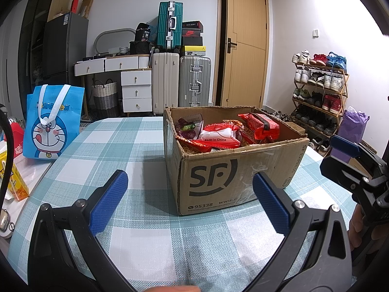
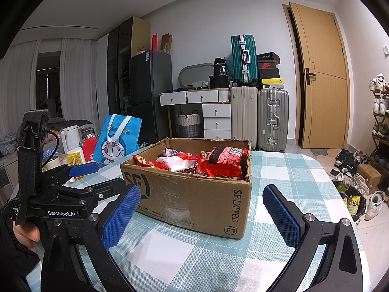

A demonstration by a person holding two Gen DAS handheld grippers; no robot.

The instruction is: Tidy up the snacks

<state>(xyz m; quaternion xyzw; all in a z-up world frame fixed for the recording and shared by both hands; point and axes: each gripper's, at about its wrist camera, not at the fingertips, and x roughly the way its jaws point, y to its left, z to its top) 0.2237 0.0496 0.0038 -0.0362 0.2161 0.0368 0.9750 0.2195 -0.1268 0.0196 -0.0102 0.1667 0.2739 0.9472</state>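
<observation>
Left wrist view shows a cardboard box [image 1: 233, 163] printed with SF standing on the bench [image 1: 136, 146], right of centre and a little beyond the fingertips. Its top is open and it holds snack packets [image 1: 226, 133], mostly red, with a white-and-red one among them. The left hand-held gripper [image 1: 189, 199] is released, its blue pads spread wide with nothing between them, low over the checked cloth just short of the box. The right hand-held gripper [image 2: 201, 214] is likewise spread and empty, facing the box's near right corner. From the left wrist view it appears at the right edge, beside the box. Far left on the bench stands a blue cartoon tote bag [image 1: 52, 121]. A yellow carton [image 1: 14, 182] lies at the left edge. Suitcases [image 1: 180, 80] and a wooden door [image 1: 245, 48] stand against the far wall, and a shoe rack [image 1: 318, 92] stands at far right.
</observation>
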